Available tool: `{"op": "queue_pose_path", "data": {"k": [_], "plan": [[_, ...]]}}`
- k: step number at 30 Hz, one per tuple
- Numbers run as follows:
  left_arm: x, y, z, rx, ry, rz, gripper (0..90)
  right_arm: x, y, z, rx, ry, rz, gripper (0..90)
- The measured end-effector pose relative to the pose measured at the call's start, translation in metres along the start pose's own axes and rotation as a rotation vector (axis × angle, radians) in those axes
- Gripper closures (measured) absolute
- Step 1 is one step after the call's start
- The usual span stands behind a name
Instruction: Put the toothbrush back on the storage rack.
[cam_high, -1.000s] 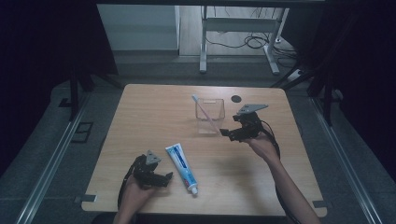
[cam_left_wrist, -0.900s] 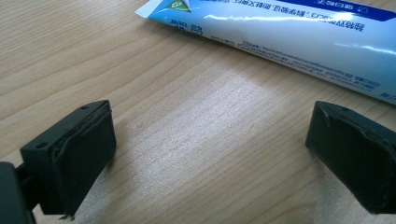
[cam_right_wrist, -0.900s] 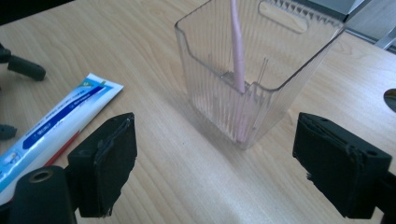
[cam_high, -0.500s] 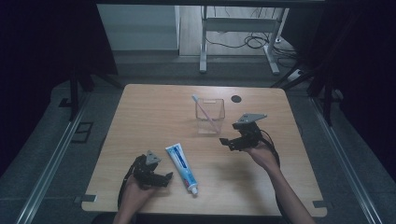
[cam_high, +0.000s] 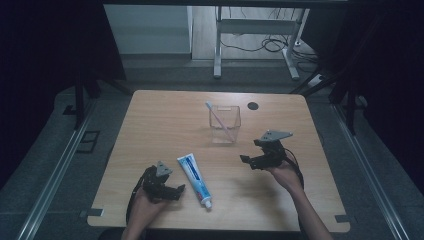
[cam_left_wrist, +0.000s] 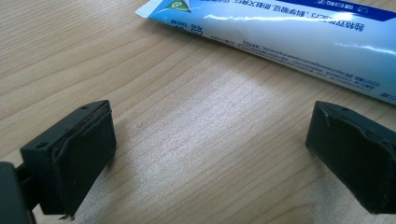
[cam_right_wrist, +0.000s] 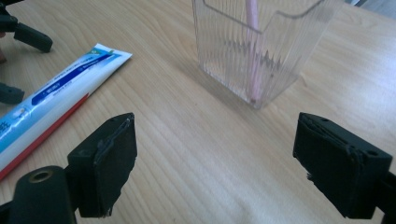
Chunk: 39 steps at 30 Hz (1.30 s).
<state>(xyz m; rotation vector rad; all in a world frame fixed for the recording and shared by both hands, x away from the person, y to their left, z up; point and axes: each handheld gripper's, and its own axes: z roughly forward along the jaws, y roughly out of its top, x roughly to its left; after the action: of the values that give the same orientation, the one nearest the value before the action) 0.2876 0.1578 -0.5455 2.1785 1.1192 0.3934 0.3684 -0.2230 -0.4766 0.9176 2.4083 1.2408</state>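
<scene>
the toothpaste tube (cam_high: 195, 179) lies flat on the wooden table (cam_high: 150, 125), near the near edge and a little left of the middle, its white cap end pointing toward you and its crimped end pointing away; in the right gripper view you see the tube (cam_right_wrist: 51, 102) running off to the left with a red stripe along its side. just to the left of the tube, your left gripper (cam_high: 177, 191) rests low over the table in your left hand (cam_high: 145, 202), its jaws spread wide with nothing between them; in the left gripper view the tube (cam_left_wrist: 299, 28) lies just beyond the jaws, apart from both. farther back, around the middle of the table, a clear ribbed cup (cam_high: 224, 124) stands upright with a pink toothbrush (cam_high: 220, 121) leaning inside it, the head sticking out above the rim to the far left. to the near right of the cup, your right gripper (cam_high: 246, 162) hangs above the table in your right hand (cam_high: 281, 172), jaws wide apart and empty, aimed toward the cup (cam_right_wrist: 261, 46), which stands a little beyond them. a small dark round hole (cam_high: 253, 105) sits in the tabletop at the far side, right of the cup.
</scene>
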Motion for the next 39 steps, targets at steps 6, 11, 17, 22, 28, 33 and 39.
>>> {"op": "queue_pose_path", "data": {"k": [6,11,17,22,28,33,39], "plan": [[0.000,0.000,0.000,0.000,0.000,0.000,1.8,0.003,-0.015,-0.003,0.000,-0.011,0.011,13.7],[0.000,0.000,0.000,0.000,0.000,0.000,1.9,0.006,-0.027,-0.003,0.016,-0.027,0.004,13.8],[0.000,0.000,0.000,0.000,0.000,0.000,1.9,0.010,-0.041,-0.003,0.038,-0.041,-0.004,13.8],[0.000,0.000,0.000,0.000,0.000,0.000,1.9,0.010,-0.051,-0.007,0.032,-0.047,0.016,13.9],[0.000,0.000,0.000,0.000,0.000,0.003,1.9,0.009,-0.069,-0.010,0.045,-0.047,0.056,13.9],[0.000,0.000,0.000,0.000,0.000,0.006,1.9,0.007,-0.081,-0.008,0.049,-0.046,0.074,13.9],[0.000,0.000,0.000,0.000,0.000,0.001,1.9,0.005,-0.085,-0.007,0.066,-0.053,0.078,14.7]]}}
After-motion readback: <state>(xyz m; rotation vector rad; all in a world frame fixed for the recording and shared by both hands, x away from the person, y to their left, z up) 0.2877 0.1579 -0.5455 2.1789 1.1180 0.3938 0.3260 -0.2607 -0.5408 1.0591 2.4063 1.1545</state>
